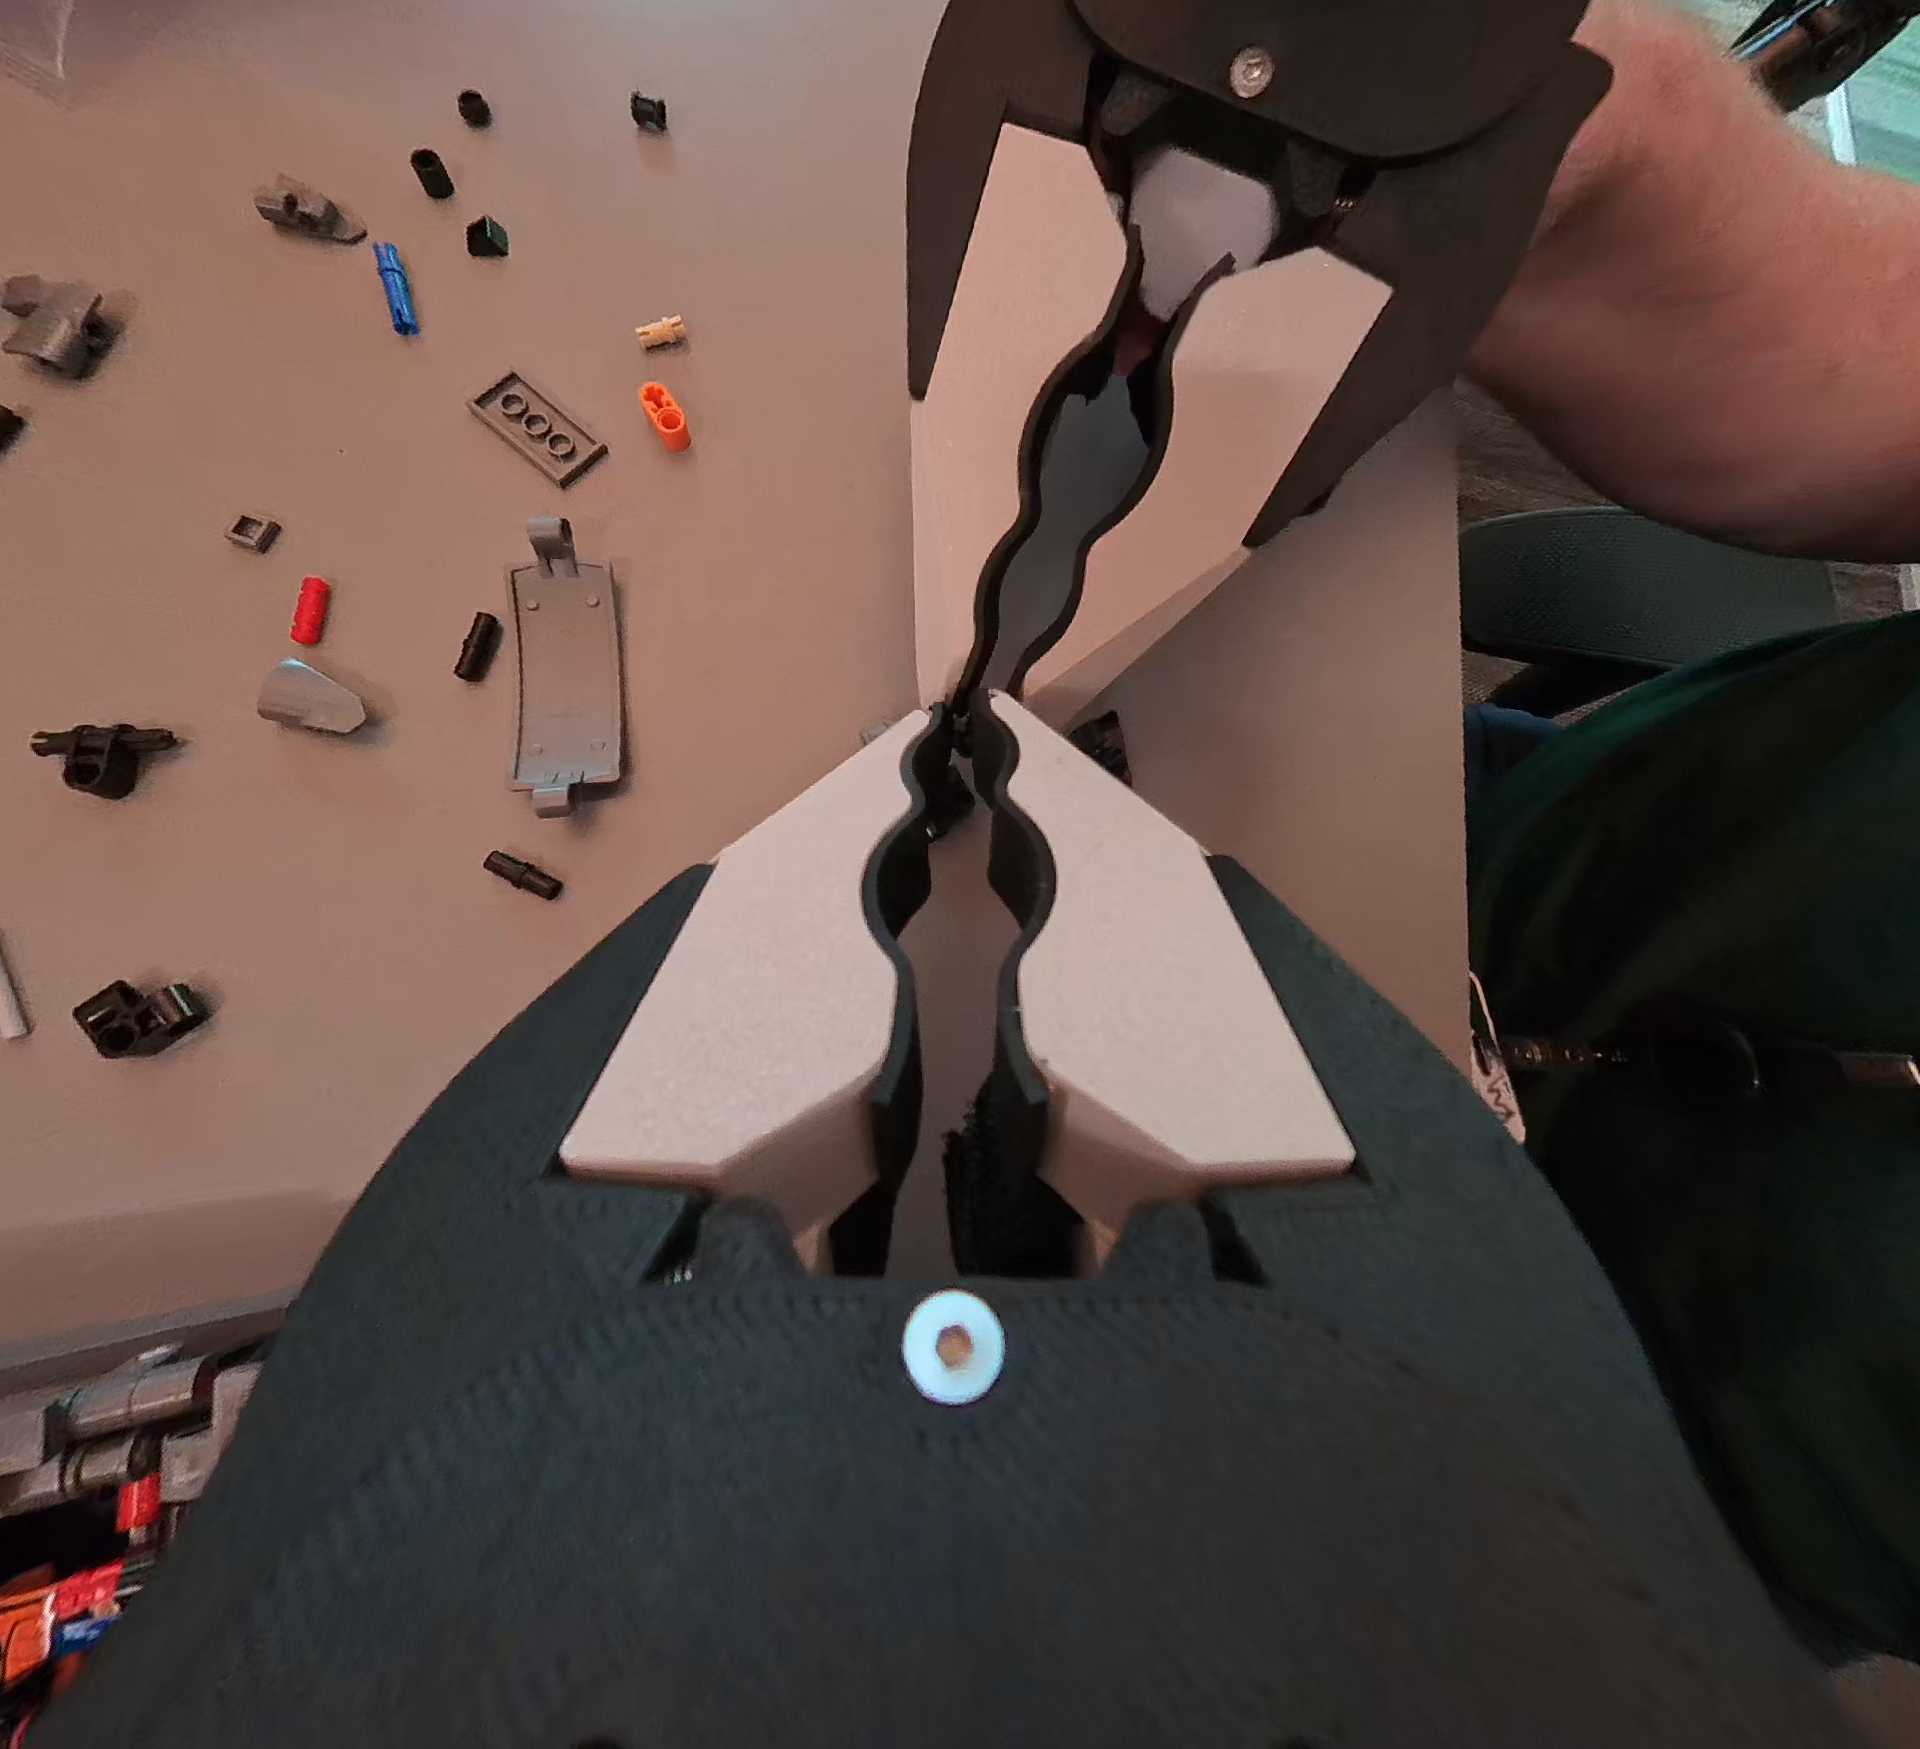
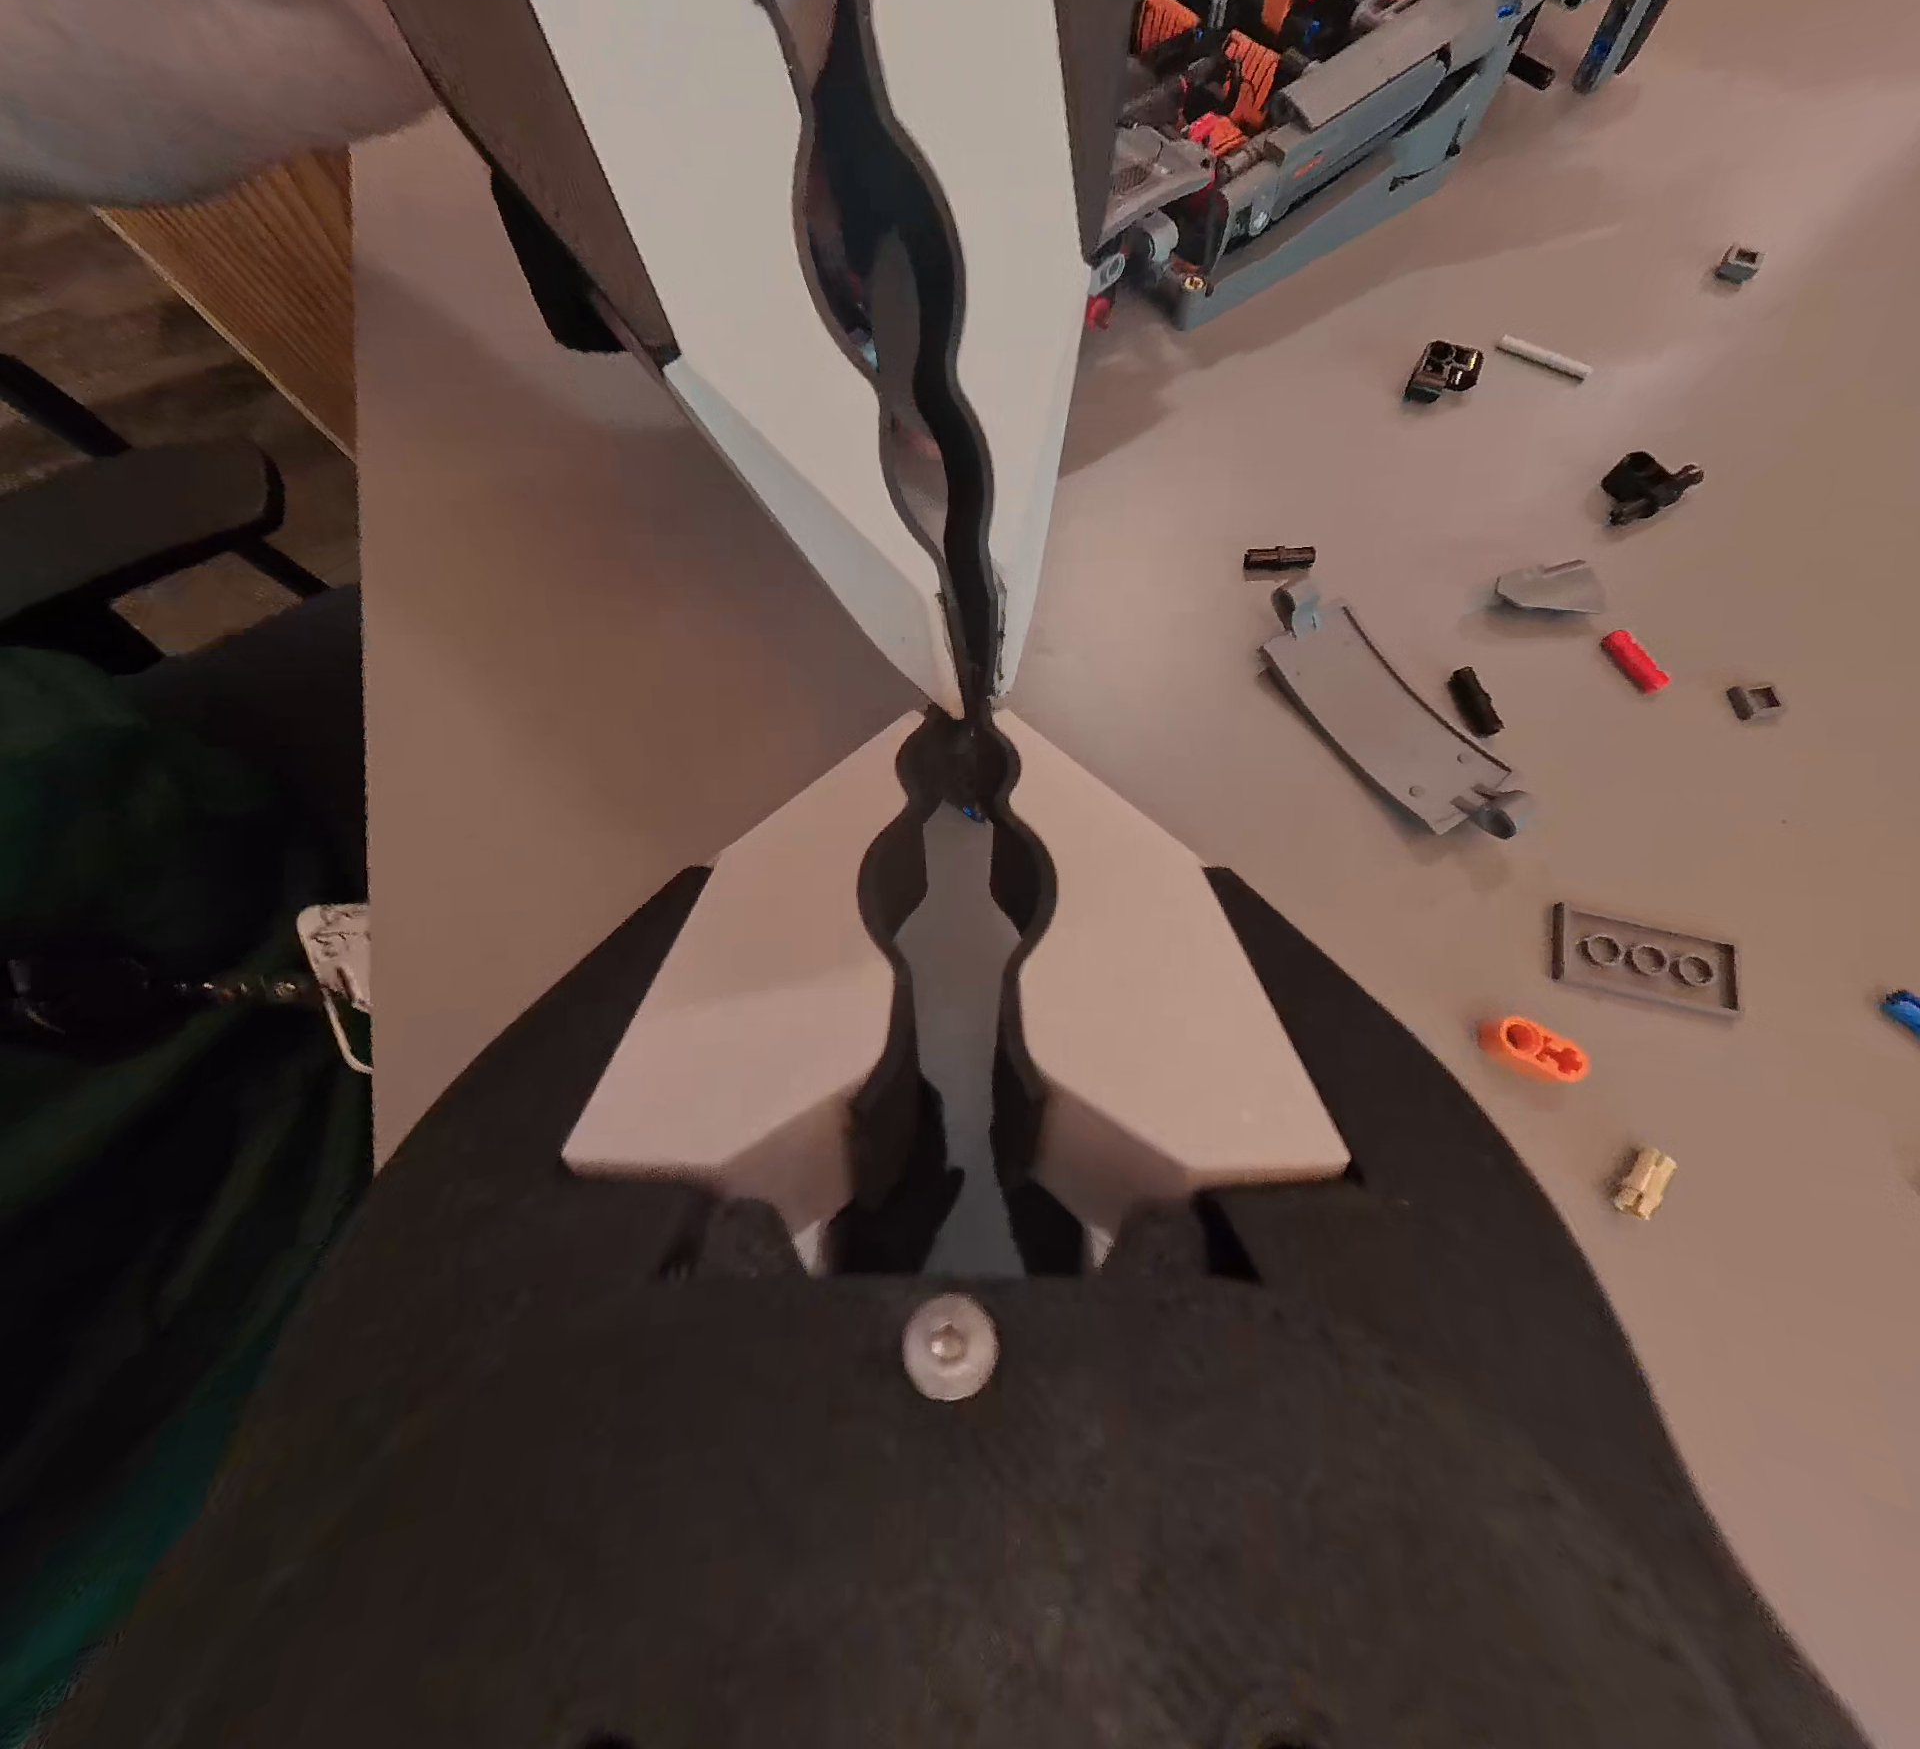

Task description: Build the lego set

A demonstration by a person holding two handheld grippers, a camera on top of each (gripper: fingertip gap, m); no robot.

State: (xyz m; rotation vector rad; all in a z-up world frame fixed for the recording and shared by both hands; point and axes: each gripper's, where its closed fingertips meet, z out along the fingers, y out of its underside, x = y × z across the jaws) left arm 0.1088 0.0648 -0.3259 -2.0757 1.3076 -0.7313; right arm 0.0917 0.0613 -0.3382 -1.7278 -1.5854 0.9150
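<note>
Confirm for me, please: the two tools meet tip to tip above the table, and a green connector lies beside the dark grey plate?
Not quite: the connector beside the dark grey plate is orange, as the right wrist view shows. The left tool and right tool do meet tip to tip above the table.

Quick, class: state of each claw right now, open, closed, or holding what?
Left claw: closed on a small dark piece, too hidden to identify.
Right claw: closed on a small dark piece, tip to tip with the left.
</note>
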